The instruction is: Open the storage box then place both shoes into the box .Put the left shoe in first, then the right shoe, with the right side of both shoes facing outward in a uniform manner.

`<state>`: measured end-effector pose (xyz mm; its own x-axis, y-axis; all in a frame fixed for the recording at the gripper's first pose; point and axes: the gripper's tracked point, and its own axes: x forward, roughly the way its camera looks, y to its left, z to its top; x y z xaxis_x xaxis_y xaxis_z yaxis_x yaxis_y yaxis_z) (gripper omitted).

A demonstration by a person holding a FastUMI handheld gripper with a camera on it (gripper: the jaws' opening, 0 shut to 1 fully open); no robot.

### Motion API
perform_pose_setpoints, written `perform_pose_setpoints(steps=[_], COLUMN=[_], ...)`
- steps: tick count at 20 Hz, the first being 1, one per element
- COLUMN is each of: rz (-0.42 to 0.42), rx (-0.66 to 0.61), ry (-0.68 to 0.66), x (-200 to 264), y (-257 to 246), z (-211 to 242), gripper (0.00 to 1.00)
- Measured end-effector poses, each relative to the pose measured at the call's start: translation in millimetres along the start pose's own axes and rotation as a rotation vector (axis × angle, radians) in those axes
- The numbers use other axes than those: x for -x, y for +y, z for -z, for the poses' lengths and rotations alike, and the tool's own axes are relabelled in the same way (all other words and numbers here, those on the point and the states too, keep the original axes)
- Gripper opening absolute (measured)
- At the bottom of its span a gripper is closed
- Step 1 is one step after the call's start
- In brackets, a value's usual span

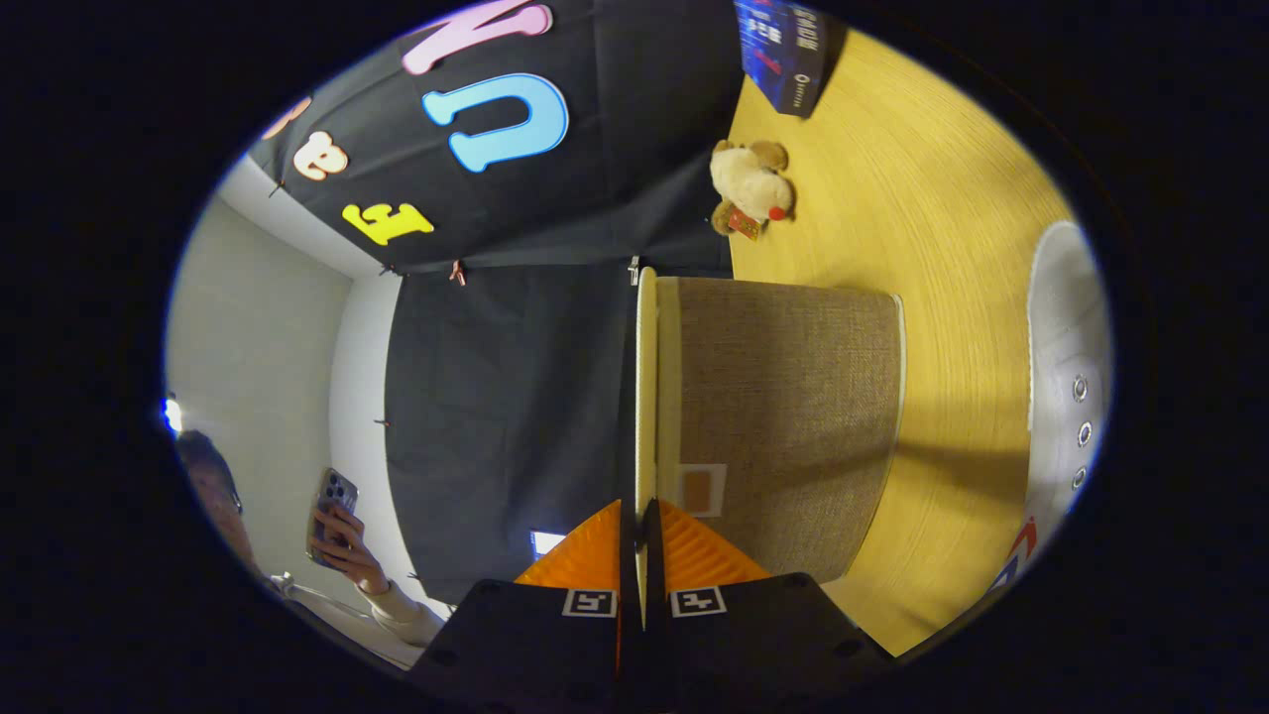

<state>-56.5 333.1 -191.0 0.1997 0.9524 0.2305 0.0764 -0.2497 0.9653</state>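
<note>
The fingers (634,555) are clamped together on the thin, pale lid (646,397) of the storage box (783,426), the lid edge running away from them toward twelve o'clock. The box's fabric-covered wall sits at one o'clock, resting on the counter (892,198). The lid looks light and stiff, so its edge seems a sound hold. The gripper appears rolled sideways, counter at three o'clock. A white shoe (1066,377) lies at three o'clock, beyond the box. A plush toy (750,186) sits farther off.

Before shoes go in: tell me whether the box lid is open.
Cannot tell. The gripper is shut on the lid's edge; its seam against the box is unclear.
</note>
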Motion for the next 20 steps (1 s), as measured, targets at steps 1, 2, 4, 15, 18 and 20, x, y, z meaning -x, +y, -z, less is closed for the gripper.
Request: perform_pose_setpoints(steps=[1,2,4,15,18,20], rz=[0.006,0.010,0.026,0.078,0.091,0.097], rx=[0.019,0.038,0.089,0.342,0.370,0.381], ry=[-0.014,-0.034,-0.061,-0.089,-0.085,-0.084], x=[-2,-6,-12,-104,-134,-152], y=[10,22,43,144,152,155], z=[-2,-4,-5,9,13,14], gripper=[0.05,0.05,0.05,0.05,0.05,0.05])
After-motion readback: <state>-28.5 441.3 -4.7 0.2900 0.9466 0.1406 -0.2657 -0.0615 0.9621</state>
